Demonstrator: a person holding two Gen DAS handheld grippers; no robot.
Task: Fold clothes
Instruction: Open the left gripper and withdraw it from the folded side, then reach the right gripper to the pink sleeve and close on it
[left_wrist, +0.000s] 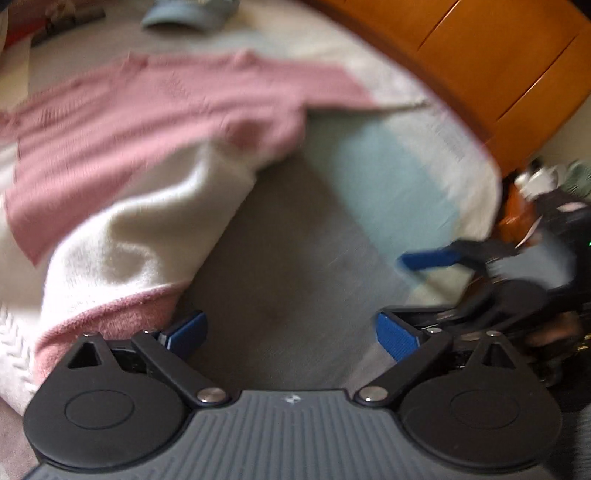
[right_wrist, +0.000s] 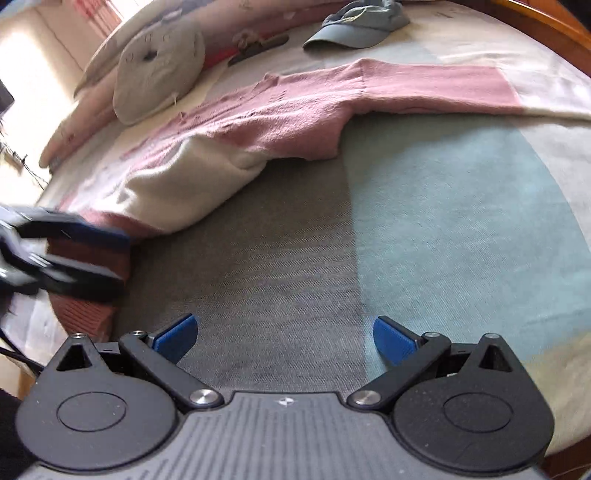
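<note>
Sweater (right_wrist: 280, 122), pink and white knit, lies partly spread on the bed (right_wrist: 461, 206), one sleeve extended toward the wooden bed frame (left_wrist: 480, 55). Left claw (left_wrist: 291, 334): fingers spread wide, holding nothing, positioned over bare bedding just beside the sweater's pink hem. Right claw (right_wrist: 284, 332): fingers spread wide, holding nothing, over the grey and blue bedding, apart from the garment. A blue cap (right_wrist: 354, 26) and a round grey cushion (right_wrist: 159, 70) rest beyond the sweater.

1 sweater (right_wrist: 280, 110), 1 cap (right_wrist: 354, 26), 1 round cushion (right_wrist: 155, 70), 2 tools: left (left_wrist: 291, 339), right (right_wrist: 284, 338).
</note>
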